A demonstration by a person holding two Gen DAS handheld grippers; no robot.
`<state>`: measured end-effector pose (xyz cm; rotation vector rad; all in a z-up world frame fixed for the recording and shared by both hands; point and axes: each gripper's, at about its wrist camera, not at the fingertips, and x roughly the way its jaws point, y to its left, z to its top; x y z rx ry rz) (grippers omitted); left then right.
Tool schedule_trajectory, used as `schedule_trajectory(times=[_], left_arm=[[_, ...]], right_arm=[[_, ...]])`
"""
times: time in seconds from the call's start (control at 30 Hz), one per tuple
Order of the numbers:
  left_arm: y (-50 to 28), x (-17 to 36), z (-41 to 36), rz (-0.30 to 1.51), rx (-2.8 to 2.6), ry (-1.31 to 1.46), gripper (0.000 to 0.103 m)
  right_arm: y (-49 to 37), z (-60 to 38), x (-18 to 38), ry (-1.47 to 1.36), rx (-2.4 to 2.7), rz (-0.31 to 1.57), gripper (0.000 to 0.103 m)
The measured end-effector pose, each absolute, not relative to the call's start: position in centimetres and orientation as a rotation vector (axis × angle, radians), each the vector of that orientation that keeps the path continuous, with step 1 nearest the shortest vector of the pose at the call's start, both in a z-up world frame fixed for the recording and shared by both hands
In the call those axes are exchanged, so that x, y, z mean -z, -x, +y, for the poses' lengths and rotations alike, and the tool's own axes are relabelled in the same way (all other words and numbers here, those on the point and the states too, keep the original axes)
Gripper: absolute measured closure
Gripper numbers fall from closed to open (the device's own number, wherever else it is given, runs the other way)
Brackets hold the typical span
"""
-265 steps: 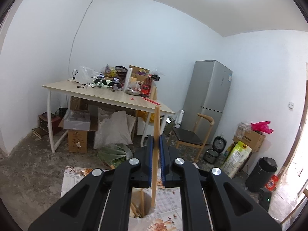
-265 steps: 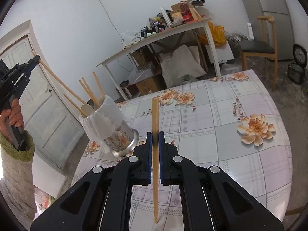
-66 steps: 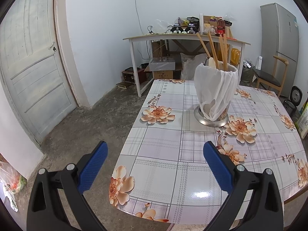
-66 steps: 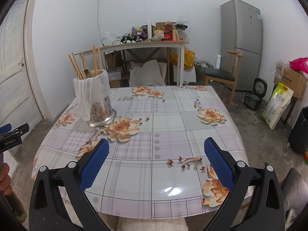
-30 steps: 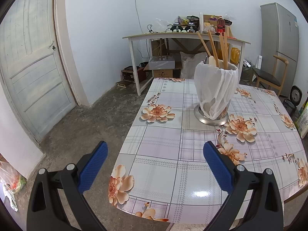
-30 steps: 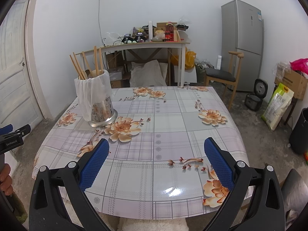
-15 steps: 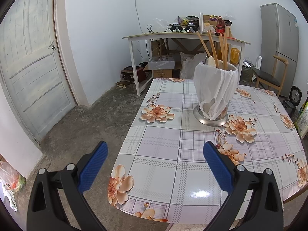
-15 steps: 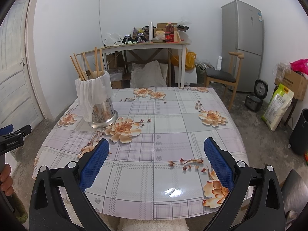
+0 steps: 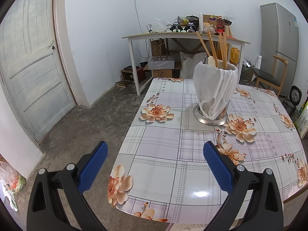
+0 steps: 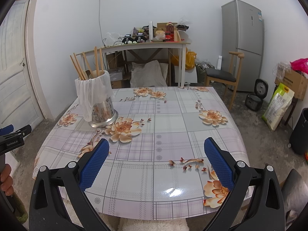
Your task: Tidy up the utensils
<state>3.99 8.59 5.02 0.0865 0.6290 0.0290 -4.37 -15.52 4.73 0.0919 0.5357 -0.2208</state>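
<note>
Left wrist view: I am holding my left tongs (image 9: 155, 165) spread wide, blue pads (image 9: 92, 166) far apart, nothing between them. They are hovering over the near corner of the surface (image 9: 159, 165), which is wearing a glossy checked cloth with peach flowers. The utensil holder (image 9: 214, 90), a metal cup draped in white cloth, is standing upright farther back on the surface, well apart from the tongs. Wooden chopsticks (image 9: 211, 46) and a pale spoon (image 9: 211, 62) are sticking out of its top, leaning slightly.

Right wrist view: my right tongs (image 10: 156, 163) are likewise gaping and gripping nothing, over the near edge of the surface. The holder is sitting at the far left of the surface, chopsticks fanning upward. My left hand (image 10: 5, 179) is showing at the left border, gripping the other tool's handle.
</note>
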Motion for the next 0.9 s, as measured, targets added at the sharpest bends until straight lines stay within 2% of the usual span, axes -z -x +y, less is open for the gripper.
schedule_trajectory(times=[0.9], left_arm=[[-4.13,-4.86,8.28,0.637,-0.022,-0.092,0.006]], right_arm=[[4.31,-15.71,-4.51,-0.092,0.219,0.541,0.008]])
